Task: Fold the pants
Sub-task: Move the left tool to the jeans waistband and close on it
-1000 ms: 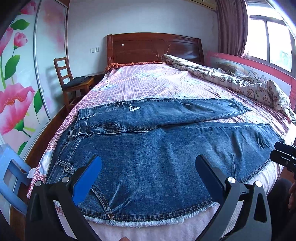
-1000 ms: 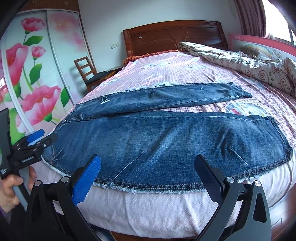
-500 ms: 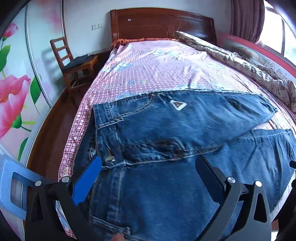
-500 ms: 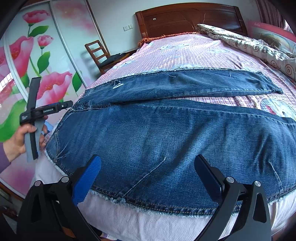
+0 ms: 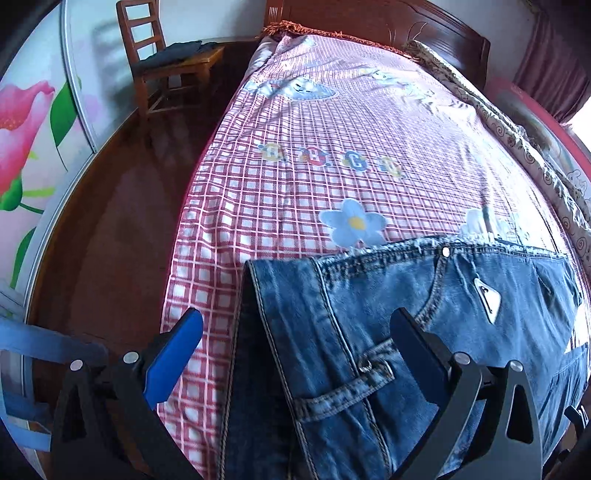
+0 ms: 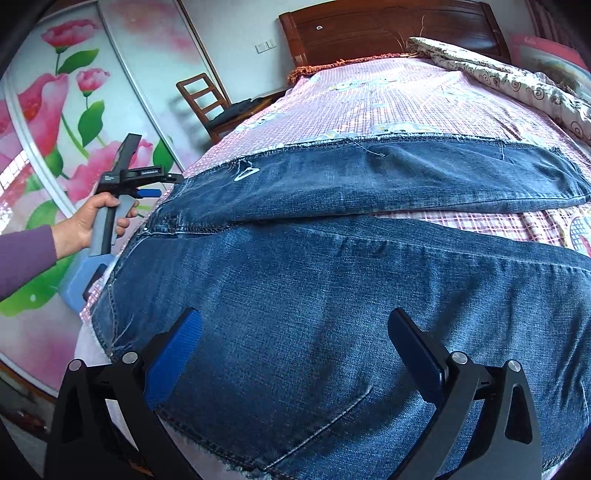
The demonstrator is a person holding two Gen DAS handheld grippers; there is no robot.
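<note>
Blue denim pants point(image 6: 332, 288) lie spread flat across the foot of the bed, legs side by side and running to the right. Their waistband point(image 5: 280, 354) with a belt loop and button fills the left wrist view. My left gripper point(image 5: 295, 332) hovers open over the waistband corner, one finger over the sheet, the other over denim. From the right wrist view the left gripper point(image 6: 155, 184) appears at the pants' far left end, held by a hand point(image 6: 92, 221). My right gripper point(image 6: 295, 332) is open just above the near leg, holding nothing.
The bed carries a pink checked sheet point(image 5: 332, 129) and a rumpled patterned quilt point(image 6: 517, 81) along the right. A wooden chair point(image 5: 166, 62) stands by the headboard point(image 6: 388, 33). A flower-painted wardrobe point(image 6: 74, 110) lines the left wall; a blue plastic stool point(image 5: 33, 369) stands by the bed's corner.
The left gripper has swung left and forward to the waistband end and dropped closer to it. The right gripper has moved in low over the near leg. Both stay open.
</note>
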